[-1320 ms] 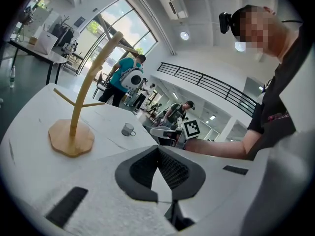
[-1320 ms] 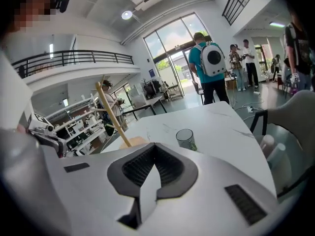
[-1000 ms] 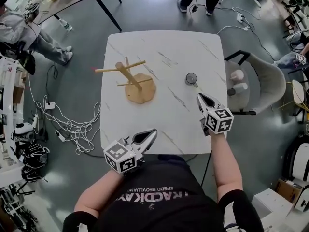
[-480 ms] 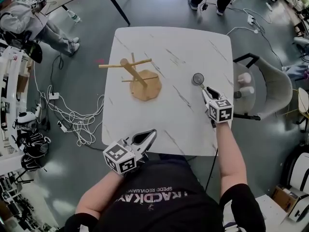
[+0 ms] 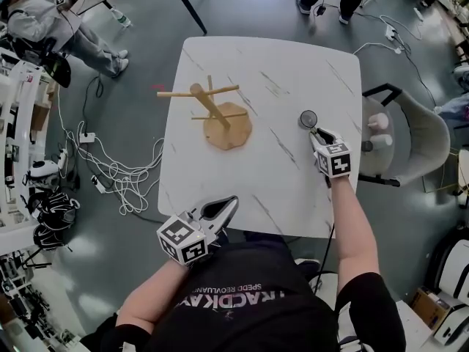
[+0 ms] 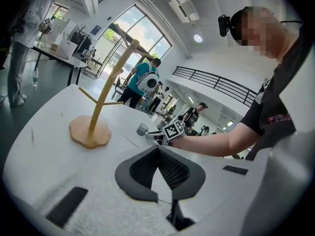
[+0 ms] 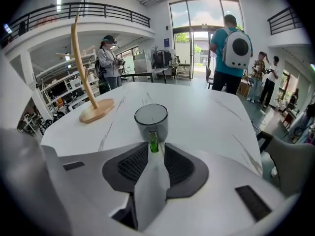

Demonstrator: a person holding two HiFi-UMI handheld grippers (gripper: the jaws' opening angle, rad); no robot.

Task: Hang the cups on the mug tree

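Reaching forward, the right gripper (image 5: pixel 317 132) has arrived at the cup (image 5: pixel 308 118) on the table (image 5: pixel 256 72), jaws parted round its green handle (image 7: pixel 153 142) (not yet squeezing, I'd say). The left gripper (image 5: pixel 226 206) waits pressed together, with the mug tree (image 5: pixel 227 127) well apart.

cup (image 5: pixel 308 118): grey, green handle, upright, mouth up, near right edge of table (image 5: pixel 271 64) | mug tree (image 5: pixel 217 115): wooden, upright on flat base, pegs bare, table's left half, well apart from cup
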